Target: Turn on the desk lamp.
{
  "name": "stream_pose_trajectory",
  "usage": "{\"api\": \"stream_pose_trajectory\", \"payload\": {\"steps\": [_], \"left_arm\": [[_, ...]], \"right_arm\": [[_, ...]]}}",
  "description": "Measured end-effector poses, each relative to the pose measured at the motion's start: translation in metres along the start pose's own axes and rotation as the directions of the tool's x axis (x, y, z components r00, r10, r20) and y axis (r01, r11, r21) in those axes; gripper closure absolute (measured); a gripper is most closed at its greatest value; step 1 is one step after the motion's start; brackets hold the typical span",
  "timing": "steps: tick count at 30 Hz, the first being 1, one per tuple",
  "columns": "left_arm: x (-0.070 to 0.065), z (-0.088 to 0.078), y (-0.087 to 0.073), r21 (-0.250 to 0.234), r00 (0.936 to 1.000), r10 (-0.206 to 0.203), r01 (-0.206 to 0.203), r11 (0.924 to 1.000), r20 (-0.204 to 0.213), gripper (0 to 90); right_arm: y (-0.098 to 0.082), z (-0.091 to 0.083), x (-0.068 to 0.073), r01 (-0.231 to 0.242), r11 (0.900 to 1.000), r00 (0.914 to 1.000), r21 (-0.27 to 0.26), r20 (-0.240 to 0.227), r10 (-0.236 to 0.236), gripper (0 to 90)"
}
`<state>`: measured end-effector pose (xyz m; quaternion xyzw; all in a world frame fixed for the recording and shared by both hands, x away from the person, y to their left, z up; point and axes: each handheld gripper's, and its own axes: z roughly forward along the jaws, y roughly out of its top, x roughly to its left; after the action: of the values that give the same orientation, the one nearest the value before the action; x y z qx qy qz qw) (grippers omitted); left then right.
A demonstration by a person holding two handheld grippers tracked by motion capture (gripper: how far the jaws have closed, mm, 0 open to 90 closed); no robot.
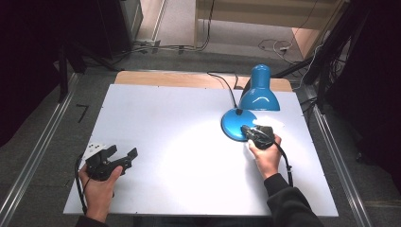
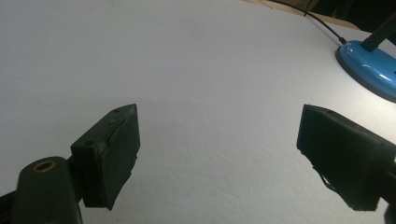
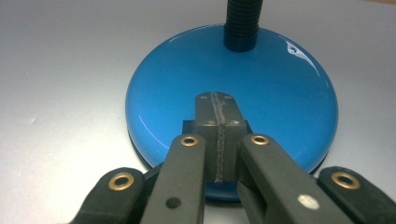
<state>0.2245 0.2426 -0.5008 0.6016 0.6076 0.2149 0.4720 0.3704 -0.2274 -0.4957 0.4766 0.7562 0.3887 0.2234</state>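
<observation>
The right gripper (image 3: 215, 100) has its jaws pressed together, empty, their tips over the near part of the blue lamp base (image 3: 280, 88). The left gripper (image 2: 219, 154) holds its jaws wide over bare white bench (image 2: 187, 60), the lamp base far beyond its right jaw.

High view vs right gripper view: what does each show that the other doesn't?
High view alone: the blue dome-shaped lamp shade, lit, the open left gripper near the table's front left, both of the person's hands, the grey floor. Right gripper view alone: the right gripper has its jaws pressed together over the glossy blue round lamp base, beside the black ribbed neck. Both share the base and the white table.
</observation>
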Motion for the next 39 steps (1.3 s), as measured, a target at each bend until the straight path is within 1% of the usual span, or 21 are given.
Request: {"api": "stream_pose_trajectory", "payload": {"steps": [4,6,12,21,25,37,39], "left_arm": [[0.000,0.000,0.000,0.000,1.0000,0.000,0.000,1.0000,0.000,14.1],[0.000,0.000,0.000,0.000,1.0000,-0.001,0.001,1.0000,0.001,14.2],[0.000,0.000,0.000,0.001,1.0000,0.000,0.000,1.0000,0.002,14.1],[0.000,0.000,0.000,0.000,1.0000,0.000,0.000,1.0000,0.002,14.2],[0.000,0.000,0.000,-0.002,1.0000,-0.001,0.001,1.0000,0.002,14.1],[0.000,0.000,0.000,-0.001,1.0000,0.000,0.000,1.0000,0.003,14.1],[0.000,0.000,0.000,0.000,1.0000,0.000,0.000,1.0000,0.003,14.1]], "right_arm": [[0.000,-0.001,-0.001,-0.012,1.000,0.9998,0.005,-0.016,0.012,84.9],[0.000,-0.001,-0.002,-0.012,1.000,0.9998,0.007,-0.016,0.012,83.7],[0.002,-0.005,-0.003,-0.039,0.999,0.9982,-0.012,-0.046,0.038,74.7],[0.003,-0.010,-0.005,-0.063,0.998,0.9966,-0.019,-0.055,0.062,66.4],[0.002,-0.013,-0.006,-0.059,0.998,0.9965,-0.017,-0.060,0.058,63.8],[-0.001,-0.020,-0.007,-0.056,0.998,0.9958,-0.004,-0.073,0.055,50.6],[-0.001,-0.021,-0.008,-0.058,0.998,0.9960,-0.004,-0.068,0.057,48.7]]}}
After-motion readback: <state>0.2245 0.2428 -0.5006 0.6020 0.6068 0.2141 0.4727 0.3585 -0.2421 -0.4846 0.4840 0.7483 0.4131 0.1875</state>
